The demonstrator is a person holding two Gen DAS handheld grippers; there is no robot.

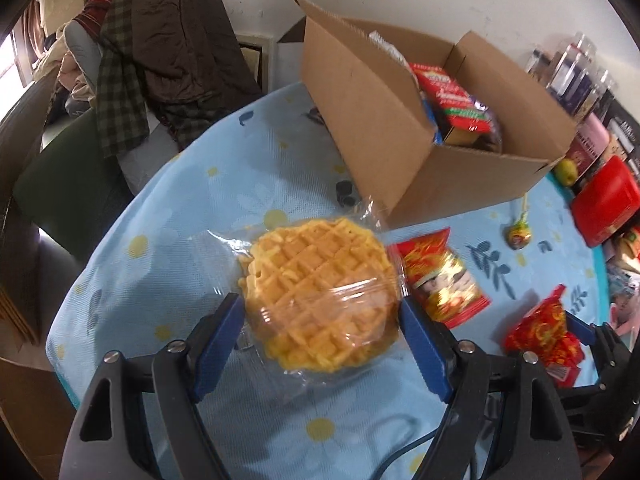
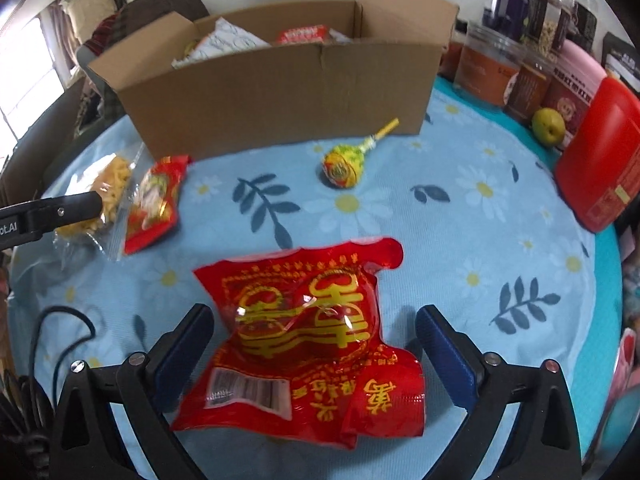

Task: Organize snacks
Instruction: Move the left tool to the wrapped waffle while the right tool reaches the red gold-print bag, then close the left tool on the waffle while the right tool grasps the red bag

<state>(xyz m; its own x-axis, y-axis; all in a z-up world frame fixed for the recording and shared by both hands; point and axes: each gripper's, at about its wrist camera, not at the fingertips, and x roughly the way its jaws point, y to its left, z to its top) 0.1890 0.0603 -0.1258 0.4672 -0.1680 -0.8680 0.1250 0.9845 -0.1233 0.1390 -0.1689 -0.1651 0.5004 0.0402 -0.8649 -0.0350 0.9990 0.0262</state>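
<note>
Jaws spread on both: left gripper point(image 1: 322, 316) straddles wrapped waffle point(image 1: 320, 296), right gripper point(image 2: 316, 344) straddles red packet point(image 2: 308, 340). Cardboard box point(image 2: 280, 96) at table's far edge partly filled; lollipop point(image 2: 344, 166), second red packet point(image 2: 154, 204) still on table point(image 2: 500, 240).

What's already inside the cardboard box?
The cardboard box holds a red snack packet on top, a white printed bag towards one end, and blue and yellow packaging beneath. Whatever lies deeper is covered by these and the box walls.

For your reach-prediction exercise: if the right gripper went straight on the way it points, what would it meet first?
Probably the large red foil snack packet with gold characters, lying between the right gripper's open jaws.
</note>
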